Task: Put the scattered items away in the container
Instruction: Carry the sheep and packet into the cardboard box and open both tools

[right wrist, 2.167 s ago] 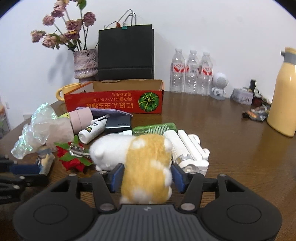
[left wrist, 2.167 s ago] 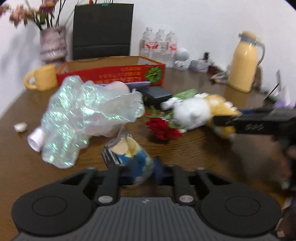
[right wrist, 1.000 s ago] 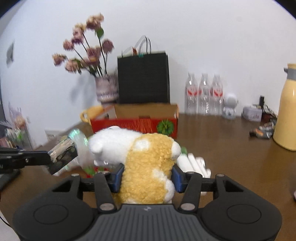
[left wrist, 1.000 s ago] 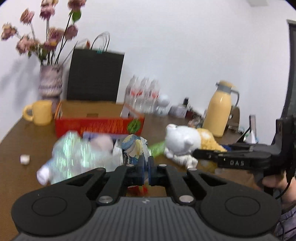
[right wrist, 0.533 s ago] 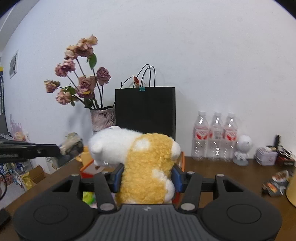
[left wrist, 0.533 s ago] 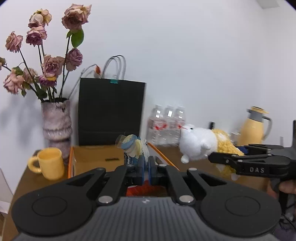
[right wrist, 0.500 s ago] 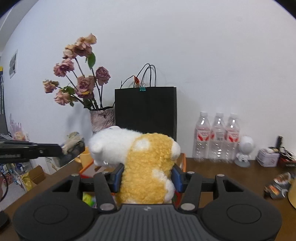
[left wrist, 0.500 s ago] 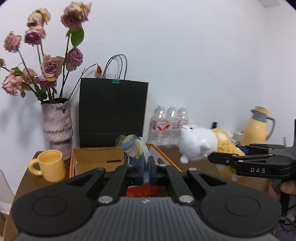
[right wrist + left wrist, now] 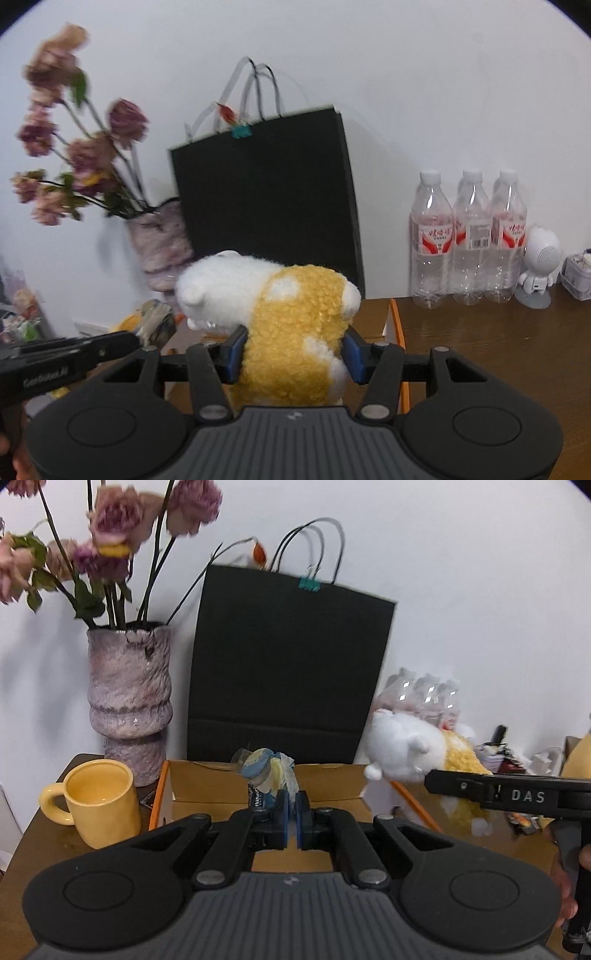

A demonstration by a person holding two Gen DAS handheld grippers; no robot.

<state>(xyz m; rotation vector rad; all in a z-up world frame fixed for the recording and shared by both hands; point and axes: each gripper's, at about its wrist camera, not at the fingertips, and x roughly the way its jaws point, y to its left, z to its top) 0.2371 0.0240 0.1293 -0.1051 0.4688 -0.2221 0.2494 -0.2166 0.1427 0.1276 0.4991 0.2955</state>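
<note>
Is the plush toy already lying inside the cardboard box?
No, the plush toy is clamped between the jaws of the right gripper, held up above the cardboard box.

A: Back edge of the table (image 9: 517, 350)?
B: Vase (image 9: 129, 701) towards the left, paper bag (image 9: 288, 672) beside it, three bottles (image 9: 469, 236) right of the bag.
A: In front?
B: Cardboard box (image 9: 207, 786) before the bag; mug (image 9: 99, 805) left of the box, before the vase.

Left hand-held gripper (image 9: 291, 821): black ribbed body, two round side discs, silver screws, blue finger pads. Right hand-held gripper (image 9: 293, 354) same build; white "DAS" lettering on its side.
</note>
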